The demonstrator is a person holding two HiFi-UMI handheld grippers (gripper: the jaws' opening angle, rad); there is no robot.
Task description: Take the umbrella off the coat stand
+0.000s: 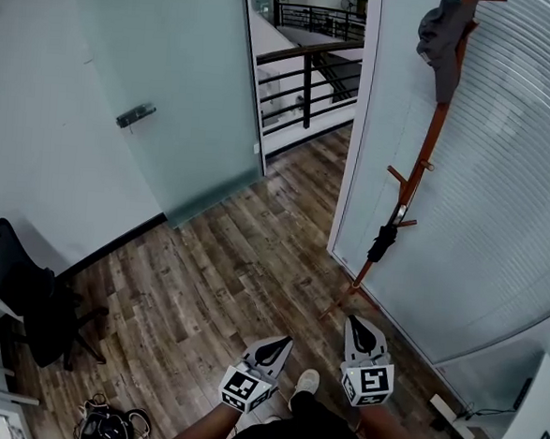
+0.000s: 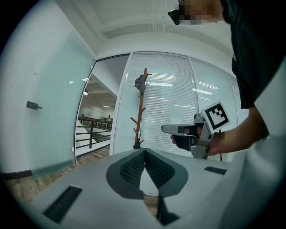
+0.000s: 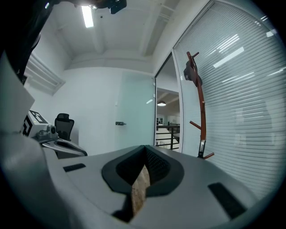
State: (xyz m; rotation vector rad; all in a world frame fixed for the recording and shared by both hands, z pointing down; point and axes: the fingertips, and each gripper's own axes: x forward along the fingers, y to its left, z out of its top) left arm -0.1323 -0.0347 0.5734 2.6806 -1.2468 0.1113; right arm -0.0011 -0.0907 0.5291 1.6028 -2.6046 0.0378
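A red-brown coat stand [image 1: 420, 163] leans against the blinds at the right, with a small black folded umbrella [image 1: 381, 242] hanging from a low peg. A grey cap [image 1: 443, 36] hangs near the top. My left gripper [image 1: 285, 340] and right gripper [image 1: 352, 321] sit low in the head view, both shut and empty, well short of the stand. The left gripper view shows the stand [image 2: 140, 112] ahead beyond its closed jaws [image 2: 144, 150] and the right gripper [image 2: 166, 129] beside them. In the right gripper view the stand [image 3: 202, 112] rises right of its closed jaws [image 3: 145, 147].
A frosted glass door [image 1: 171, 94] stands open on the left, with a railing [image 1: 308, 80] beyond the doorway. A black office chair [image 1: 21, 295] sits at the left wall and cables lie on the wood floor [image 1: 214, 285]. A power strip [image 1: 451, 416] lies near the right wall.
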